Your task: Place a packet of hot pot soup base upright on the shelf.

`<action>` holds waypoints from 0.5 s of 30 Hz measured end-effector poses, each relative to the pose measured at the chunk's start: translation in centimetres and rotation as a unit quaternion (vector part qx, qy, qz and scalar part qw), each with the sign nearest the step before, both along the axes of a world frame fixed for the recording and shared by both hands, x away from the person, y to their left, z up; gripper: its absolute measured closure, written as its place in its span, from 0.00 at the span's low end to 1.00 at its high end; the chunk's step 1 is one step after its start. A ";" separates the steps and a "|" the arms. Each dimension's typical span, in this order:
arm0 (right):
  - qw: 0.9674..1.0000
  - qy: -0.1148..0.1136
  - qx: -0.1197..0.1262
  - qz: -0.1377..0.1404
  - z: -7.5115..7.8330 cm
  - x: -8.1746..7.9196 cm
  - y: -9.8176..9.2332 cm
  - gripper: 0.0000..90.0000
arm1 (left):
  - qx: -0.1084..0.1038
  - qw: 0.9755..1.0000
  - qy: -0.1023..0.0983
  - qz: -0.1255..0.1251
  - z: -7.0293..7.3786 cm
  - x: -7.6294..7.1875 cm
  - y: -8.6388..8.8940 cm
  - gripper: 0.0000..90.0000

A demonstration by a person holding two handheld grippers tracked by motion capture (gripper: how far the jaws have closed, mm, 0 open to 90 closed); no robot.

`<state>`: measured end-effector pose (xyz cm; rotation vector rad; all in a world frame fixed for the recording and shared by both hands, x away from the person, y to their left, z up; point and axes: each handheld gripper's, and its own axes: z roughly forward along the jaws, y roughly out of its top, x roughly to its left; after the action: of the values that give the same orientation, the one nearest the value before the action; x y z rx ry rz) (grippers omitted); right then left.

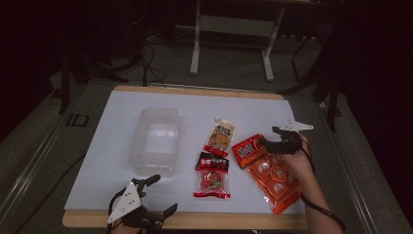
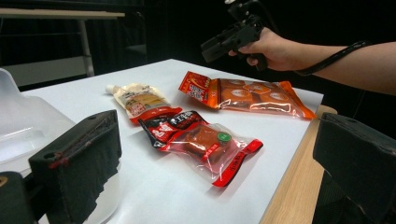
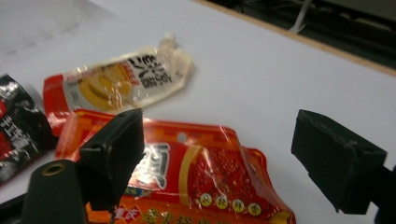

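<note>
A long orange-red snack packet (image 1: 265, 173) (image 2: 243, 95) (image 3: 196, 177) lies at the right of the white mat. My right gripper (image 1: 269, 136) (image 3: 219, 140) hovers over its far end, jaws open and straddling the printed header, pads clear of it. The left gripper view shows that right gripper (image 2: 219, 44) held in a hand above the packet. A cream spouted pouch (image 1: 220, 136) (image 3: 126, 81) and a black-and-red packet (image 1: 213, 174) (image 2: 201, 140) lie mid-mat. My left gripper (image 1: 163, 195) (image 2: 219, 149) rests open near the front left edge, holding nothing.
A clear plastic container (image 1: 156, 141) (image 2: 18, 121) stands on the left half of the white mat (image 1: 112, 161). The wooden table edge (image 1: 219, 220) runs along the front. A grey metal stand (image 1: 234, 24) is on the dark floor beyond the table.
</note>
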<state>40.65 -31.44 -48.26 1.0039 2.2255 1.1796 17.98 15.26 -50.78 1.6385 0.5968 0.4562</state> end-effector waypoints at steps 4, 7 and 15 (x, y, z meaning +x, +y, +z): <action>1.000 0.012 -0.018 -0.002 -0.7 0.5 -0.2 0.23 | 0.000 1.000 0.000 0.000 0.0 0.0 0.0 0.02; 0.999 0.018 -0.027 -0.002 -1.2 0.8 -0.2 0.24 | 0.001 1.000 0.002 -0.002 -0.1 0.0 -0.1 0.02; 0.998 0.039 -0.040 0.000 -2.4 1.8 -0.1 0.26 | 0.006 1.000 0.004 -0.005 -0.1 0.0 -0.2 0.02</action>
<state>42.47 -31.55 -50.63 1.0334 2.3127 1.0607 18.01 15.09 -50.91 1.6549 0.5924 0.4462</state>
